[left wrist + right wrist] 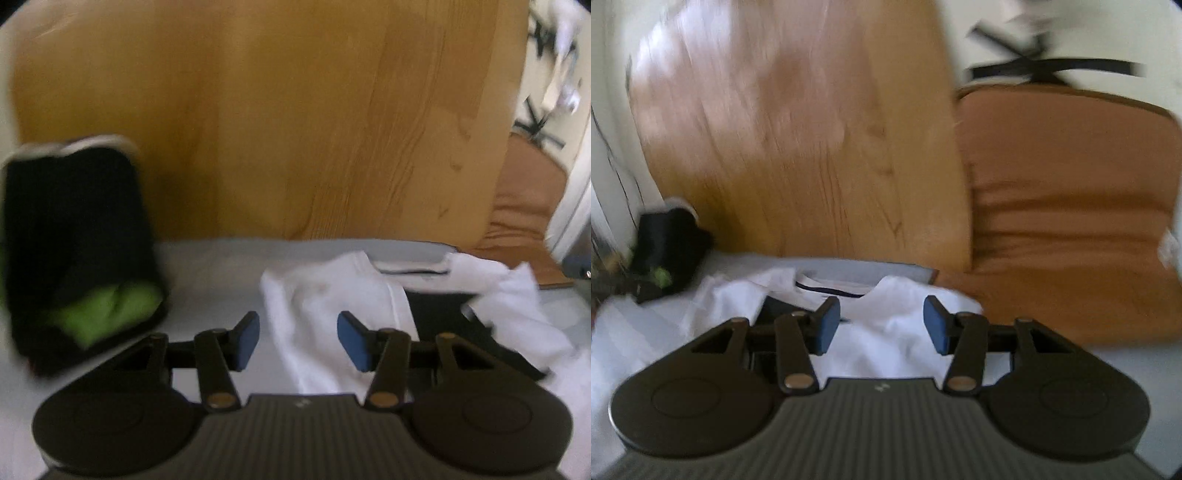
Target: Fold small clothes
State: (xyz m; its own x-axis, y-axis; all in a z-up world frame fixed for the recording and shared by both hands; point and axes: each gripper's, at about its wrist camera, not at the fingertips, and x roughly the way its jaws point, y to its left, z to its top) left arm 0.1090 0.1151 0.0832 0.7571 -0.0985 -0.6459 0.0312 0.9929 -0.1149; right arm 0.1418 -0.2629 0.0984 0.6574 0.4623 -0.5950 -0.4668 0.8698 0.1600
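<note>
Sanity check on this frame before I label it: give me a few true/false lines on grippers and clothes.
1. Both grippers are open with nothing gripped. True: the left gripper and right gripper show bare blue pads with a gap.
2. The white garment lies neatly folded. False: it is rumpled on the pale surface.
3. A black item with green sits off to the left gripper's left. True.
4. The backdrop behind the clothes is a metal shelf. False: it is a wooden panel.
5. The right gripper holds a black sock. False: its jaws are empty.
</note>
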